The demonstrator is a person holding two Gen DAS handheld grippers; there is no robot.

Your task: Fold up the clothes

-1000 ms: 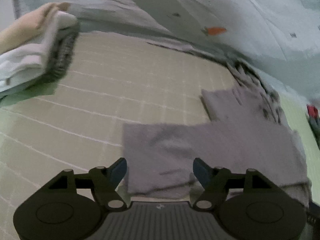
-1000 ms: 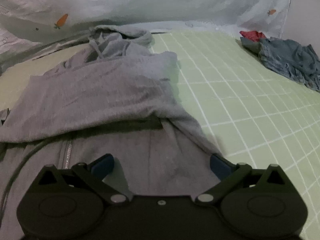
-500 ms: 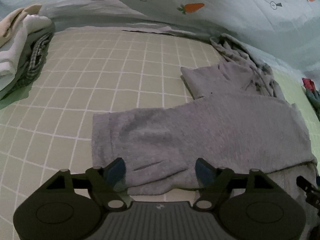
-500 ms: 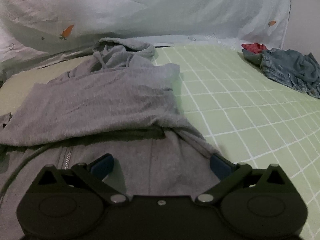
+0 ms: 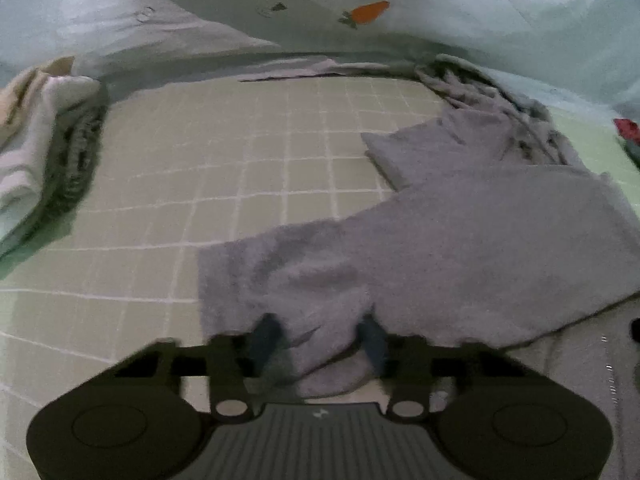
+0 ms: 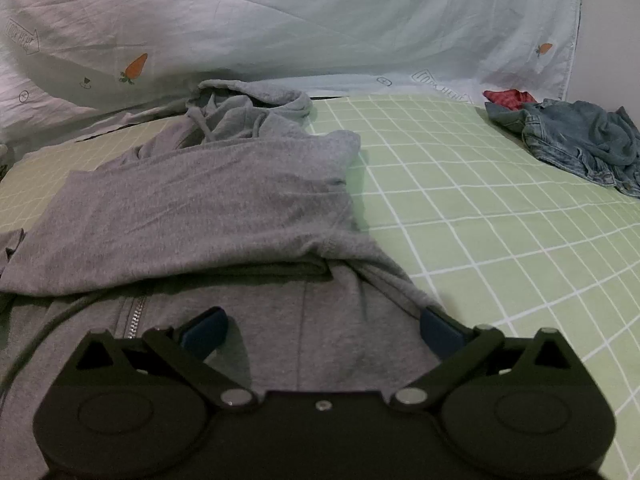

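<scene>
A grey zip hoodie (image 6: 208, 208) lies on the green checked bed sheet (image 6: 480, 208), with one sleeve (image 5: 460, 240) folded across its body and the hood (image 6: 248, 108) at the far end. My left gripper (image 5: 318, 338) is at the sleeve's cuff end; its jaws stand partly closed around a bunch of the grey fabric, blurred by motion. My right gripper (image 6: 324, 326) is open over the hoodie's lower body beside the zip (image 6: 134, 312), with the right fingertip at the hoodie's edge.
A stack of folded white and patterned clothes (image 5: 44, 148) sits at the left. Blue jeans (image 6: 580, 140) and a red item (image 6: 506, 98) lie at the far right. A pale carrot-print quilt (image 6: 320, 20) bunches along the back.
My left gripper's jaws have narrowed from wide open onto the sleeve's cuff end, and the view has swung. My right gripper has stayed open in place.
</scene>
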